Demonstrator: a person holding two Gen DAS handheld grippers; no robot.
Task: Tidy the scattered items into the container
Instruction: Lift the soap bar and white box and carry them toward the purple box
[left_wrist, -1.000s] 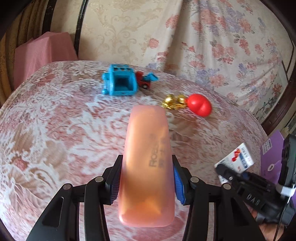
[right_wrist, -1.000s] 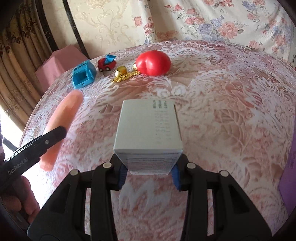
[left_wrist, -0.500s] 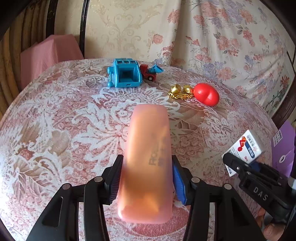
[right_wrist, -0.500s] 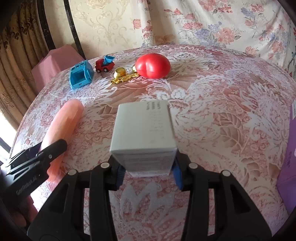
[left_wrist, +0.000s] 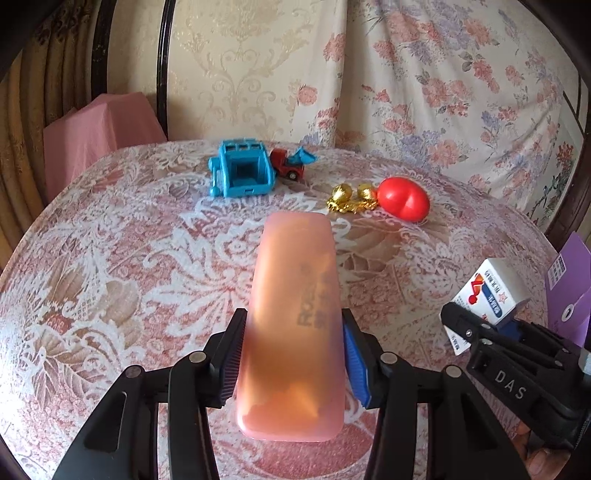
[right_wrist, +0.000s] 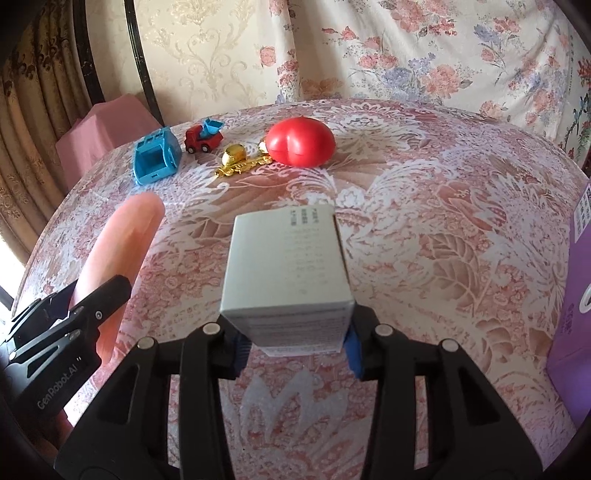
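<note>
Both grabs were lifted a bit higher off the tablecloth (left_wrist: 110, 258) lately: orange case (left_wrist: 295, 325) pinched left (left_wrist: 293, 354), white box (right_wrist: 288, 266) pinched right (right_wrist: 295, 343), container-bound probably.

Peach case (left_wrist: 291, 325), pink lace tablecloth (left_wrist: 110, 277)

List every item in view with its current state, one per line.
Left tool: shut on the translucent orange plastic case.
Translucent orange plastic case: held above the tablecloth.
Right tool: shut on the white cardboard box.
White cardboard box: held above the table.
Blue plastic toy cart: lying on the table.
Small red toy truck: on its wheels.
Red heart-shaped plastic case: closed, on the table.
Gold trinket: lying beside the red case.
</note>
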